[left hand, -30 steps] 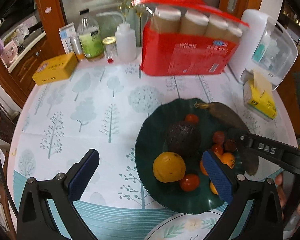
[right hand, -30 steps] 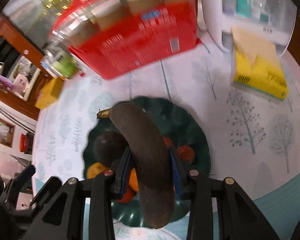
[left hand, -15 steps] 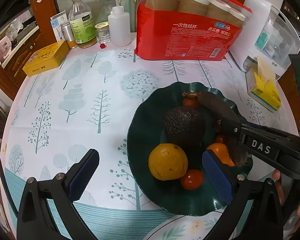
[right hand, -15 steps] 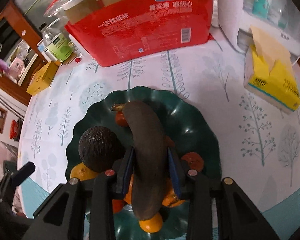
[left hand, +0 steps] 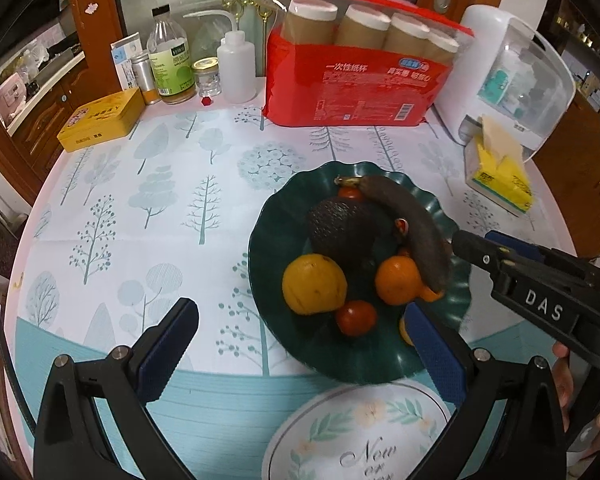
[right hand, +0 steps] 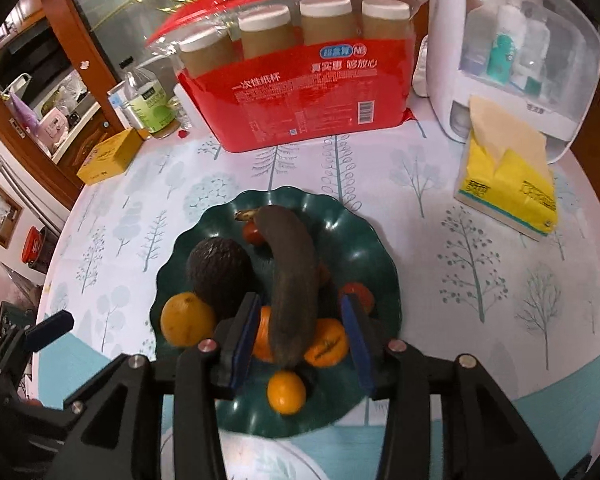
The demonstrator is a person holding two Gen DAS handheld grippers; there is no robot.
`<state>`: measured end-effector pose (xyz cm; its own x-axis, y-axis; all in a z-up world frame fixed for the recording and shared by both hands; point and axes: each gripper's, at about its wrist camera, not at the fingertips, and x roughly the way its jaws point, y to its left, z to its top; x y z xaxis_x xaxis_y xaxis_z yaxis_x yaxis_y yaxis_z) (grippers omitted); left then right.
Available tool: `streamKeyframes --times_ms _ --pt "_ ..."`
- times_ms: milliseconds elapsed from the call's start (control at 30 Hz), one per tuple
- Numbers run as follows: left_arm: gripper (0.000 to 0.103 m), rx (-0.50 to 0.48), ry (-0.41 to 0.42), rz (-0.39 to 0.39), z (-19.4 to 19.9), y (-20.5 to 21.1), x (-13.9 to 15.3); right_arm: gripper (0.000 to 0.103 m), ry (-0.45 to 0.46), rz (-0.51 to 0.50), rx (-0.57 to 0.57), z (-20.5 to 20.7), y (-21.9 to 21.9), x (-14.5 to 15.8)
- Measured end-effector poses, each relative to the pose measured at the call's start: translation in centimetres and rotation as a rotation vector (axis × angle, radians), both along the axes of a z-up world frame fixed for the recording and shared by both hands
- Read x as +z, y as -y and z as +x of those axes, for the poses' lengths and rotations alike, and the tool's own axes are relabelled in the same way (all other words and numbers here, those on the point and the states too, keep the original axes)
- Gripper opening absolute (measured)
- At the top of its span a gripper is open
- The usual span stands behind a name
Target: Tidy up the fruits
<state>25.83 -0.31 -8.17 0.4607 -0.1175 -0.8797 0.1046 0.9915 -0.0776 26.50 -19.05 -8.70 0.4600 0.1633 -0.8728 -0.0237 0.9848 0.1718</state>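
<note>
- The banana (right hand: pixel 290 280) (nearly black) lies on the green plate (right hand: pixel 364 236), across the other fruit, its stem toward the far rim.
- The right gripper (right hand: pixel 300 332) straddles its near end; the jaws are opening, pads clear of the peel.
- An avocado (right hand: pixel 219 270) sits left of the banana, oranges (left hand: pixel 398 280) and tomatoes (left hand: pixel 356 317) around them.
- The left gripper (left hand: pixel 300 344) hangs wide and empty over the plate's near left edge.

Both looking steeply down along own fingers (left hand: pixel 432 348), close above the surface (left hand: pixel 140 184); shared: green plate (left hand: pixel 268 240) (right hand: pixel 364 248), red pack (left hand: pixel 356 84) behind.
</note>
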Motion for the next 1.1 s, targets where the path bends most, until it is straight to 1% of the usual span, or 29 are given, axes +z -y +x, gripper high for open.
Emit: streamKeyframes --times_ms 233,500,600,700,733,933,1100 --pt "0.102 -0.013 0.029 0.011 -3.7 0.3 2.0 0.043 0.048 -0.024 0.008 -4.3 0.0 2.3" --pt "0.102 -0.005 0.046 -0.019 -8.7 0.2 4.0 0.043 0.094 -0.03 -0.007 -10.6 0.2 4.9" --pt "0.102 0.0 0.044 -0.028 -10.7 0.2 4.5 0.044 0.1 -0.026 -0.025 -12.8 0.4 5.5" --pt "0.102 0.009 0.033 -0.029 -13.0 0.1 4.8 0.051 0.097 -0.014 -0.055 -15.2 0.7 6.0" --pt "0.102 0.01 0.03 -0.033 -13.8 0.1 4.9 0.052 0.1 -0.013 -0.064 -16.1 0.8 6.2" --pt "0.102 0.009 0.018 -0.034 -17.8 0.2 5.2 0.052 0.1 -0.034 -0.081 -20.7 1.2 6.7" --pt "0.102 0.011 0.048 -0.005 -20.3 0.5 5.8 0.054 0.094 -0.053 -0.1 -23.7 1.5 6.8"
